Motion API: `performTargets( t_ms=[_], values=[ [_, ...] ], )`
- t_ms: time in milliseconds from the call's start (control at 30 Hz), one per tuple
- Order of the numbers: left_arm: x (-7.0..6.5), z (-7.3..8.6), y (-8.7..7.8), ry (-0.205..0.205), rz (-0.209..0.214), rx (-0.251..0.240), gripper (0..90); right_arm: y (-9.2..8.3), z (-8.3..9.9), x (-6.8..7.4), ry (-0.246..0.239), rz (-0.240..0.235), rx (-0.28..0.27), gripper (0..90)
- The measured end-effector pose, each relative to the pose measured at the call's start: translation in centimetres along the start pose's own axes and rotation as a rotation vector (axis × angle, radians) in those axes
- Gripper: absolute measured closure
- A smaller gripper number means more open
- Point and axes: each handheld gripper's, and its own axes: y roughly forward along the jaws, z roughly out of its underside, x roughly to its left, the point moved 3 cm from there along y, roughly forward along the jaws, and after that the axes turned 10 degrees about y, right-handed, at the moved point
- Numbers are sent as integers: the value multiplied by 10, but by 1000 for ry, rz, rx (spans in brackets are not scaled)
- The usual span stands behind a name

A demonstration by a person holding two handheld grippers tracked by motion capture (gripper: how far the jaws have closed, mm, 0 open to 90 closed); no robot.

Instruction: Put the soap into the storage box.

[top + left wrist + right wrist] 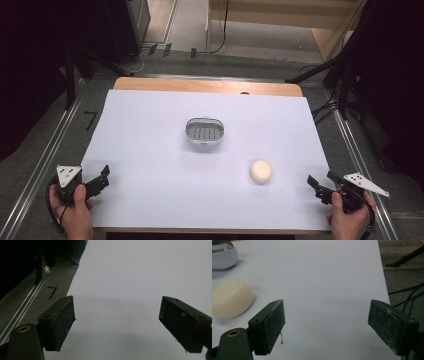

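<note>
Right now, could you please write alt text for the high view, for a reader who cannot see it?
A cream soap lies on a white sheet, apart from a grey soap dish near the middle. A person's hands hold the left tongs and right tongs at the near corners, both open and empty.

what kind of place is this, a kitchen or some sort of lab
Most likely a lab or recording studio, not a kitchen: black curtains hang at both sides, cables trail over grey carpet, and the table is covered in plain white, holding just a soap bar and a soap dish.
</note>
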Motion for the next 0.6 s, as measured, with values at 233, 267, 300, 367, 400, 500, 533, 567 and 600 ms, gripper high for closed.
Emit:
performTargets(
  t_ms=[233, 267, 300, 367, 400, 500, 533, 567, 600],
  values=[
    [-1, 0, 0, 12, 0, 0, 143, 7, -1, 2, -35, 23, 86, 129],
    [-1, 0, 0, 11, 1, -2, 143, 7, -3, 4, -47, 42, 108, 133],
    [-1, 0, 0, 11, 2, -1, 143, 7, -3, 5, -48, 33, 114, 134],
    [-1, 0, 0, 12, 4, 0, 143, 8, -3, 7, -42, 20, 123, 136],
    [-1, 0, 0, 14, 2, 5, 142, 10, -3, 12, -53, -3, 151, 149],
    [-2, 0, 0, 23, -1, 5, 143, 15, -3, 24, -100, 26, 191, 229],
    [-2, 0, 0, 24, -1, 5, 142, 15, -4, 27, -116, 37, 197, 245],
    [-2, 0, 0, 23, -1, 5, 142, 16, -5, 29, -117, 42, 200, 250],
    [-2, 0, 0, 23, 0, 4, 143, 16, -7, 32, -115, 42, 197, 253]
  ],
)
